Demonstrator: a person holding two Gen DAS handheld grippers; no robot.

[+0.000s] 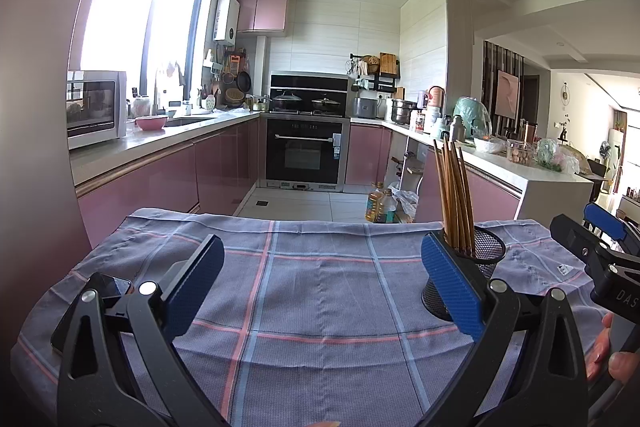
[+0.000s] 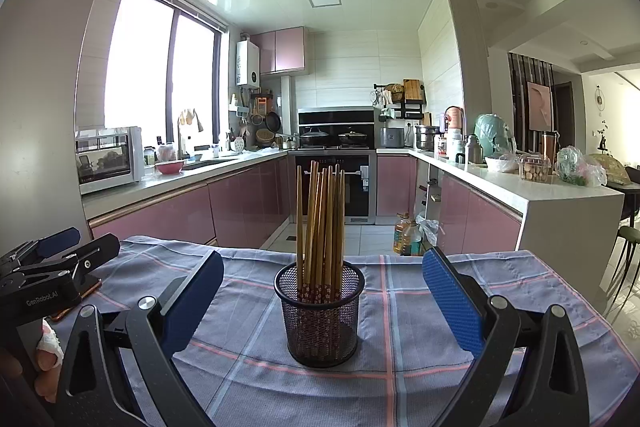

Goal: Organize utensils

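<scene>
The chopsticks (image 2: 320, 227) stand upright in the mesh cup (image 2: 319, 319) on the checked cloth (image 2: 400, 367), dead ahead at twelve o'clock of the right gripper (image 2: 323, 301), while the left gripper (image 1: 320, 281) sits beside it, both with jaws spread wide, holding nothing.

A black wire-mesh metal cup (image 2: 319, 315) held smooth, lacquered-looking wooden chopsticks (image 2: 320, 223), their lower ends patterned dark red. It stood on a matt, coarsely woven grey-blue checked cloth (image 2: 420, 359) that showed soft creases. The right gripper (image 2: 323, 301) and the left gripper (image 1: 320, 279) both wore textured blue rubbery pads (image 2: 454, 301) on matt black plastic frames with shiny metal rivets. Glossy pink cabinet fronts (image 2: 240, 203) caught the window light behind.
</scene>
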